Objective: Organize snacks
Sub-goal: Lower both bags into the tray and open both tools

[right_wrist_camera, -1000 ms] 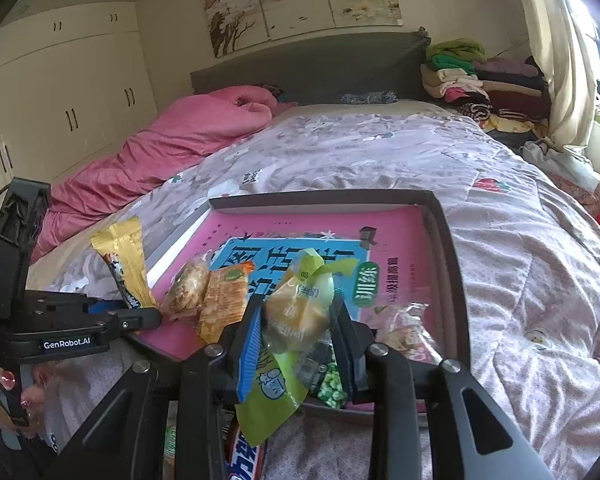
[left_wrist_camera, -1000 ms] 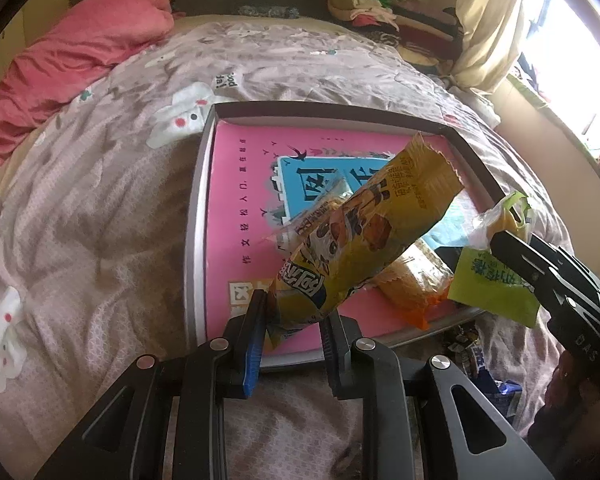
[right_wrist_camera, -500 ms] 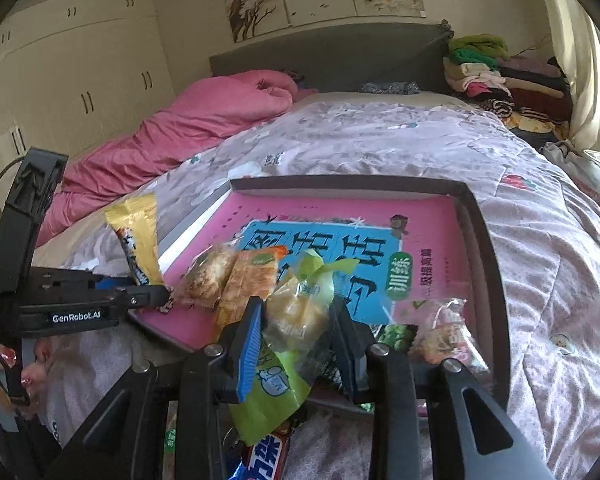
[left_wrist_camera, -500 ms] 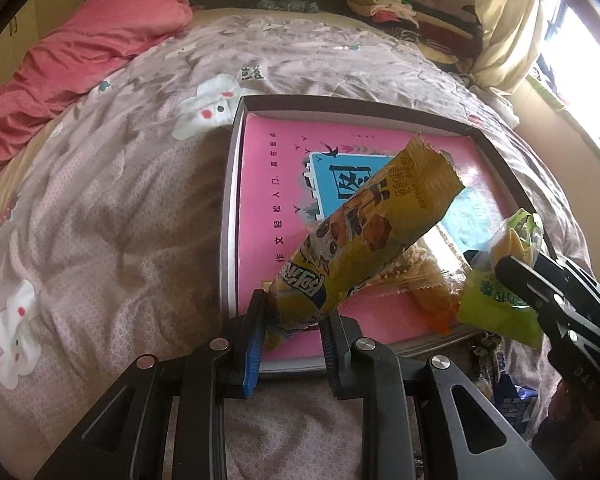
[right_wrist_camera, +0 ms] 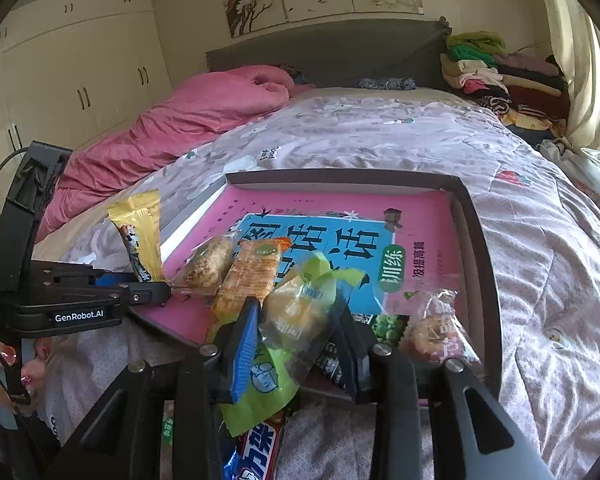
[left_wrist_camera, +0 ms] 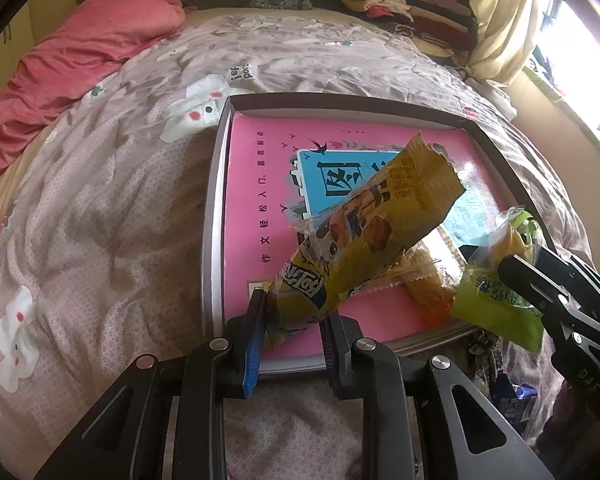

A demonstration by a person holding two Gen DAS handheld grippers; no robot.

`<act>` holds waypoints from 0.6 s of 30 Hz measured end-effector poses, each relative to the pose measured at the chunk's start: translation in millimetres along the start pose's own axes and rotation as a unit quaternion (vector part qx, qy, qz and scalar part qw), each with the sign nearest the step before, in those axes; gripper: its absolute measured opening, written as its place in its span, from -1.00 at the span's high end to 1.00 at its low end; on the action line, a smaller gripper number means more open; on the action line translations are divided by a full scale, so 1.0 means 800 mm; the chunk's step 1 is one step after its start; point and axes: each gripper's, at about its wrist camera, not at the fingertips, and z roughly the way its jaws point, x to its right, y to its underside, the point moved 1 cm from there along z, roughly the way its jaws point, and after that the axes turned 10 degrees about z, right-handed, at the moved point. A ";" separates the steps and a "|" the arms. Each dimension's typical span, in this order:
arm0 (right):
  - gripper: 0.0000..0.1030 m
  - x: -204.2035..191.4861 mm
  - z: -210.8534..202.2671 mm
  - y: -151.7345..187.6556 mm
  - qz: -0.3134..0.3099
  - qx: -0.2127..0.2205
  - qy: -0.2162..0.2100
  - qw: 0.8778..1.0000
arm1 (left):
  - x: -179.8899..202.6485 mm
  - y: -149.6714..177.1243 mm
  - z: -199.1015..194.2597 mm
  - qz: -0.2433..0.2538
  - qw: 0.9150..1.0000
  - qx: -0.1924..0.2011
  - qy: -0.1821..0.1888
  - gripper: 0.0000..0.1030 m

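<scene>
A shallow grey tray [right_wrist_camera: 482, 240], lined with a pink and blue book cover, lies on a bed [left_wrist_camera: 100, 200] spread with a patterned quilt; a pink duvet [right_wrist_camera: 188, 120] is bunched along the far left and folded clothes [right_wrist_camera: 496, 76] are stacked by the headboard. In the tray's near part lie a clear rice-cracker pack [right_wrist_camera: 208, 264], an orange biscuit pack [right_wrist_camera: 252, 280], a green pea pack [right_wrist_camera: 388, 326] and a reddish clear packet [right_wrist_camera: 436, 332], so the far half stays bare. More wrappers, one blue [right_wrist_camera: 256, 452], lie on the quilt just before the tray's near rim. The left tool [left_wrist_camera: 292, 328] is clenched on the bottom of a long yellow snack bag [left_wrist_camera: 372, 228], which slants up over the tray's near left corner. The right tool [right_wrist_camera: 296, 332] hangs over the near rim with its jaws opening; the green and clear cake pack [right_wrist_camera: 296, 312] sits between its fingers, the blue pad [right_wrist_camera: 246, 344] touching it.
</scene>
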 end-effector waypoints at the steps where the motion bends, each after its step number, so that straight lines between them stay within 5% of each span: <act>1: 0.23 0.001 0.000 0.000 0.001 0.001 0.002 1.000 | 0.001 0.000 0.000 0.000 1.000 0.000 0.000 0.48; 18: 0.12 0.030 0.005 -0.008 0.035 0.014 0.040 0.998 | 0.009 -0.004 0.002 0.003 1.000 -0.006 0.003 0.45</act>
